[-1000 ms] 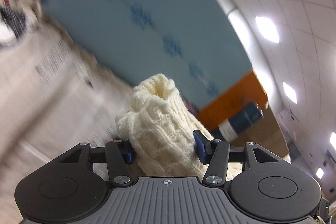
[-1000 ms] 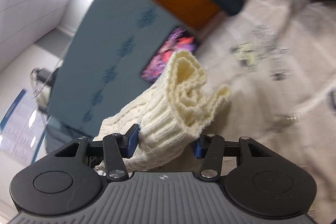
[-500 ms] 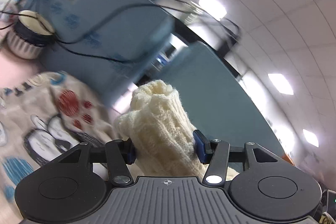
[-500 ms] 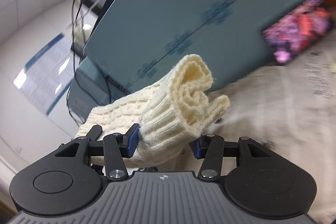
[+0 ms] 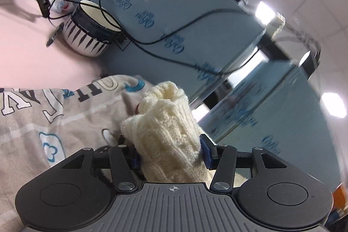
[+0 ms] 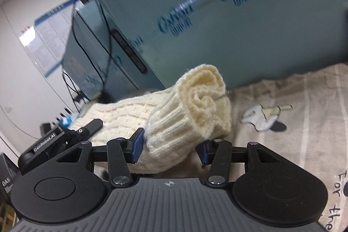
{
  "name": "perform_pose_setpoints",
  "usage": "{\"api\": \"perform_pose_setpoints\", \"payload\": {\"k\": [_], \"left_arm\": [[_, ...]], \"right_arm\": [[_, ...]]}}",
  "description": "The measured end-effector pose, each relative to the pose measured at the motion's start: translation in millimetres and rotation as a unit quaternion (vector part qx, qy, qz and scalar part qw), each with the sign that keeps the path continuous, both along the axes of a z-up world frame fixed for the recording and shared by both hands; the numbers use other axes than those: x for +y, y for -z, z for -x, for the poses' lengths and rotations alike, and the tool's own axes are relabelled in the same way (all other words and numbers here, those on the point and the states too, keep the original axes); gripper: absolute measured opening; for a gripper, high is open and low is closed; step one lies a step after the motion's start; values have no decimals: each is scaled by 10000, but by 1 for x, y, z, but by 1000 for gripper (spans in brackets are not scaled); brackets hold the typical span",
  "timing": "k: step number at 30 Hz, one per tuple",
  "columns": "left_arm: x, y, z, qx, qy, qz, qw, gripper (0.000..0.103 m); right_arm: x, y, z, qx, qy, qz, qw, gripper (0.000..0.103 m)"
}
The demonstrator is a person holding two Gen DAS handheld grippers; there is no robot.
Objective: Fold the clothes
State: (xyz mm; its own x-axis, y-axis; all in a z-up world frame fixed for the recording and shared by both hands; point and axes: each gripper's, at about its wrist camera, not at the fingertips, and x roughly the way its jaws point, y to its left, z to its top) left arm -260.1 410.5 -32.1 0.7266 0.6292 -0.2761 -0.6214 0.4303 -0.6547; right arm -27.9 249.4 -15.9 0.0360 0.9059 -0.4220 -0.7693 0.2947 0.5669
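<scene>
Left wrist view: left gripper [image 5: 170,159] clamped on bunched cream sweater [image 5: 167,134]; right gripper [image 6: 170,150] pinches its ribbed hem [image 6: 180,123]. Sweater lifted over printed sheet [image 5: 32,114], no fold laid yet. Nearby: bowl [image 5: 87,34], cables [image 5: 152,42], blue boxes [image 6: 217,25] close behind.

Item: cream cable-knit sweater [image 5: 167,136] [image 6: 184,114] | State: bunched, ribbed edge rolled | Pose: stretched between two clamped ends | Location: raised just above printed grey bedsheet [image 6: 293,101]
</scene>
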Motion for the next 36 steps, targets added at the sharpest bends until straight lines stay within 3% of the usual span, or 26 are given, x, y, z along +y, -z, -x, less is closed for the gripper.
{"api": "perform_pose_setpoints", "payload": {"k": [2,5,9,12,18,26,33,36], "left_arm": [[-4,-1,-4,292,-48,-113,9995,51],[-8,-3,-11,738,-180,-236,9968,59],[-15,-7,-22,1516,-505,-413,9863,88],[-18,-9,-27,1882,-677,-488,9786,94],[-25,-16,-20,1954,-854,-433,9760,99],[-91,-51,-21,1974,-612,-1463,9674,103],[-147,-60,-20,2268,-589,-1529,9601,103],[-169,-56,-12,2281,-863,-1755,9538,103]], "right_arm": [[0,1,2,-133,27,104,9999,47],[3,0,7,-475,118,278,9984,58],[6,2,13,-878,298,503,9944,75],[8,2,17,-1152,333,579,9911,82],[-6,-5,24,-1486,410,490,9868,83],[-53,-25,36,-1787,444,363,9822,88],[-90,-22,37,-1908,547,334,9795,91],[-104,-20,38,-2074,725,58,9755,103]]}}
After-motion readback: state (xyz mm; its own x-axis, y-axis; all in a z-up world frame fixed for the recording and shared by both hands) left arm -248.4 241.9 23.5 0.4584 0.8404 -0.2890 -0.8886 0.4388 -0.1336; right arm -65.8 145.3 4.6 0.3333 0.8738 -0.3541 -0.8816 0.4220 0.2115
